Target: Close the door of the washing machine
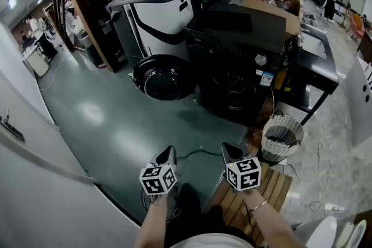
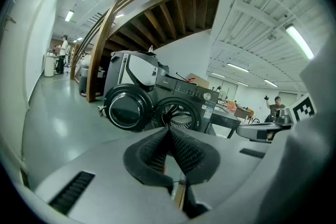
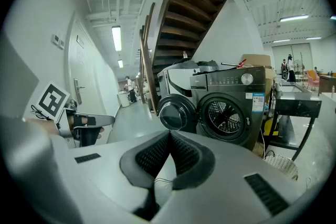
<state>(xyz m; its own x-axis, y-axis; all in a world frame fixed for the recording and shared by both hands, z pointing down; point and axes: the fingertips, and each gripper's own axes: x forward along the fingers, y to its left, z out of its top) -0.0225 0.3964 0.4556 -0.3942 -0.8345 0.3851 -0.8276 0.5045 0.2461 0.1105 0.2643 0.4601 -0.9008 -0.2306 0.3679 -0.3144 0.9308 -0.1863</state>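
Both grippers sit low at 6 o'clock in the head view, side by side and well apart from the machine. The left gripper (image 1: 165,155) has its jaws pressed together with nothing between them, and the right gripper (image 1: 231,152) is the same, pads together and empty. Both are tipped slightly down toward the floor.

The dark grey front-loading washing machine (image 1: 244,61) stands at about 1 o'clock from my grippers, across bare green floor. Its round black door with glass porthole (image 1: 163,78) is swung wide open and hangs at 11–12 o'clock, to the left of the round drum opening (image 1: 232,81). The hinge looks to be on the side next to the opening, so the free edge should be the far left one. A white woven basket (image 1: 281,136) stands at 2 o'clock from the right gripper, just beside the machine's front corner. A slatted wooden mat (image 1: 261,189) lies under the right hand.

My read on handling is that the door is rigid and swings on its hinge. It is probably fairly heavy for its size, with a glossy rim that may be slippery. The glass centre is the fragile part, so I'd avoid it. No pinch should be needed. I'd push with closed jaws on the plastic rim near the free edge, left gripper being the closer one. The latch likely needs a firm last press, and a glancing push could skid off the ring.
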